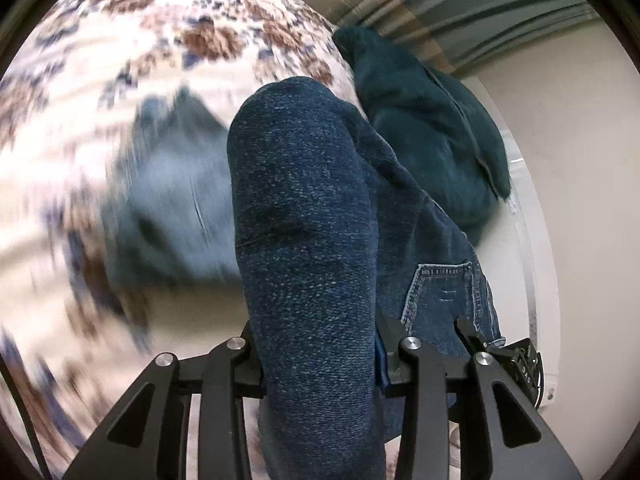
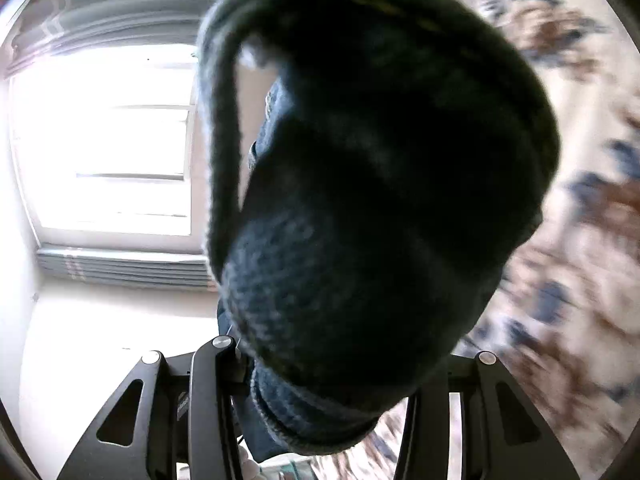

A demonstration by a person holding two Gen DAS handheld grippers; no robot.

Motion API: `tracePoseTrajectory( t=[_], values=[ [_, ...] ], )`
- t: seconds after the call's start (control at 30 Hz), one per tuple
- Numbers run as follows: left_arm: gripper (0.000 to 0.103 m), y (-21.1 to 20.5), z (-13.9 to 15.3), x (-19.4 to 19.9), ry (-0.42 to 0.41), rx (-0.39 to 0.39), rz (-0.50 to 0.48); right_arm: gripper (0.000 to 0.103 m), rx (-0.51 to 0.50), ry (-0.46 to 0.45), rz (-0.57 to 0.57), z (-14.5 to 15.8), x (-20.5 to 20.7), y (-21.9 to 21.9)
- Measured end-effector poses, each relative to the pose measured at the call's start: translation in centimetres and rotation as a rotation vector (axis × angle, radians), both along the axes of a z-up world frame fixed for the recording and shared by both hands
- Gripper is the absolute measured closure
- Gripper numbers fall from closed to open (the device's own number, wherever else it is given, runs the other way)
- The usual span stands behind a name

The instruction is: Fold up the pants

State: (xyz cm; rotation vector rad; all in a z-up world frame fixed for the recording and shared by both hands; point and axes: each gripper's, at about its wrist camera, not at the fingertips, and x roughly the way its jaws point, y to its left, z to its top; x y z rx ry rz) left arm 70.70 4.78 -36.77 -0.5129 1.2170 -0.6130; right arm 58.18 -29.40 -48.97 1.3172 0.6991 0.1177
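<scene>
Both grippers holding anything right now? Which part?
Yes. The left gripper and right gripper each clamp a bunched fold of the jeans; which part of them cannot be told.

Dark blue denim pants [image 1: 312, 216] bunched thick between my fingers [image 1: 252, 364], a stitched back pocket showing toward four o'clock; the waistband end [image 2: 380, 184] hangs shadowed, close up.

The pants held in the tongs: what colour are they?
Dark blue denim pants, best seen in the left wrist view.
</scene>
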Motion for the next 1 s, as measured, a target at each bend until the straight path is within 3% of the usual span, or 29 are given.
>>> tracePoseTrajectory(
  t=[0.17,0.27,0.33,0.43,0.5,0.57,0.67,0.7,0.73,0.8,0.9,1.0],
  values=[
    [0.069,2.9,-4.2,9.2,0.007,0.051,-0.018,0.057,0.05,-0.017,0.007,-5.0,11.3,3.6],
    [0.069,4.2,-8.9,13.0,0.064,0.076,-0.014,0.057,0.059,0.01,0.033,-9.3,16.4,5.3],
    [0.068,5.1,-12.8,14.1,0.123,0.106,-0.019,0.057,0.066,0.05,0.051,-12.2,18.2,6.3],
    [0.063,5.9,-15.7,14.1,0.154,0.096,-0.034,0.057,0.048,0.109,0.076,-16.3,19.4,7.3],
    [0.062,5.9,-15.9,13.8,0.156,0.088,-0.042,0.057,0.047,0.11,0.091,-17.2,19.5,7.3],
    [0.054,5.1,-14.6,13.2,0.133,0.165,-0.046,0.054,0.055,0.119,0.122,-17.3,20.1,7.4],
    [0.044,3.9,-11.6,11.8,0.073,0.316,-0.03,0.033,0.045,0.2,0.201,-16.1,20.9,7.3],
    [0.04,3.6,-10.7,11.1,0.049,0.362,-0.028,0.014,-0.017,0.224,0.226,-14.7,21.0,7.3],
    [0.023,2.9,-9.7,9.8,0.013,0.428,-0.021,0.007,-0.107,0.253,0.249,-13.3,21.0,7.5],
    [0.009,1.9,-7.9,7.0,-0.053,0.551,0.016,0.008,-0.361,0.306,0.307,-9.4,20.9,8.4],
    [0.002,1.4,-6.8,5.1,-0.066,0.593,0.055,0.008,-0.763,0.388,0.345,-4.4,21.3,9.5],
    [0.002,0.5,-5.2,3.2,-0.081,0.615,0.082,0.008,-0.972,0.413,0.349,-0.7,21.7,11.1]
  ],
)
